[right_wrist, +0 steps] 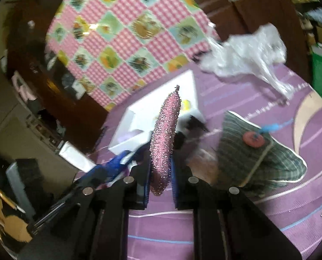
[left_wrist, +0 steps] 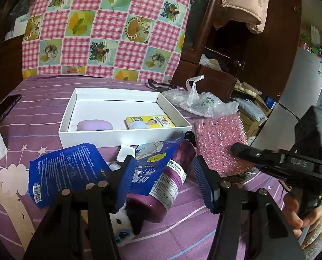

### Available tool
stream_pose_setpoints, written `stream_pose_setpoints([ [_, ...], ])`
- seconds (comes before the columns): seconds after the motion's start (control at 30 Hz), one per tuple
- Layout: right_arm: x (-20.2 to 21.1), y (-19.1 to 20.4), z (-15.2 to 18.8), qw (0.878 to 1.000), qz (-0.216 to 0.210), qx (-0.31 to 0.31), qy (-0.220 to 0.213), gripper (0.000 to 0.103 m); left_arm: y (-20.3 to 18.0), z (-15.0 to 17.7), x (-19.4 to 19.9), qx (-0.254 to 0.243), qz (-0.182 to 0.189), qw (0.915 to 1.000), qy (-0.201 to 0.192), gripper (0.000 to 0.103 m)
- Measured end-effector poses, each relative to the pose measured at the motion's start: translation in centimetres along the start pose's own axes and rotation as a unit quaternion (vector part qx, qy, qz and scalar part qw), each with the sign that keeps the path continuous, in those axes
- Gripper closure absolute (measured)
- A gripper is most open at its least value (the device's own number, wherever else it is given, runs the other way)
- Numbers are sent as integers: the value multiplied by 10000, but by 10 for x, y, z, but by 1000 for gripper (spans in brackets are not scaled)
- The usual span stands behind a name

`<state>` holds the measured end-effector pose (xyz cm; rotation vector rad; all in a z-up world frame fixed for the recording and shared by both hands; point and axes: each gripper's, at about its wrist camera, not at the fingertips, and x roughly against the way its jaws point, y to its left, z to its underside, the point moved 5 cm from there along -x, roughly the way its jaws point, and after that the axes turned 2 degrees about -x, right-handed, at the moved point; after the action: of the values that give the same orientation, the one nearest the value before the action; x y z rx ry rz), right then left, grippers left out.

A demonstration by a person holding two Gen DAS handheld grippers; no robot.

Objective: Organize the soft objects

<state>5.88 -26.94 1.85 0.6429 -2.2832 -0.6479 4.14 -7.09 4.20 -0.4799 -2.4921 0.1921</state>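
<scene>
Our right gripper (right_wrist: 160, 169) is clamped on the pink glittery pad (right_wrist: 165, 138), held off the bed near the white box (left_wrist: 126, 133). Left gripper (left_wrist: 161, 177) hangs open over the blue pouch (left_wrist: 152, 169) and purple bottle (left_wrist: 169, 186), gripping nothing.

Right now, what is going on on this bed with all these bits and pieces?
A person is tidying soft things into a white box on the purple bedspread. The right hand-held gripper is shut on a sparkly pink pad, lifted off the bed near the box. The left hand-held gripper is open around a purple bottle and a blue packet. A lilac cushion and a yellow packet already lie in the box.
</scene>
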Motion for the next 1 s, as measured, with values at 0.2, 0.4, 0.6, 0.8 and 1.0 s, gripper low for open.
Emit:
stream_pose_setpoints([
  [0.2,-7,25,10,9985,-153,514,73,85,3,-1,2,50,-33,10000,9,47],
  [0.4,-12,36,8,9972,-90,741,70,85,10,-7,12,65,-143,9998,-77,47],
  [0.6,-22,53,0,9965,-221,779,201,85,33,-11,26,291,-322,9990,-110,47],
  [0.8,-41,73,6,9942,-255,937,452,85,49,-14,44,309,-536,9979,-185,46],
  [1.0,-56,80,8,9935,-282,954,551,85,77,-7,61,476,-799,9954,-241,38],
])
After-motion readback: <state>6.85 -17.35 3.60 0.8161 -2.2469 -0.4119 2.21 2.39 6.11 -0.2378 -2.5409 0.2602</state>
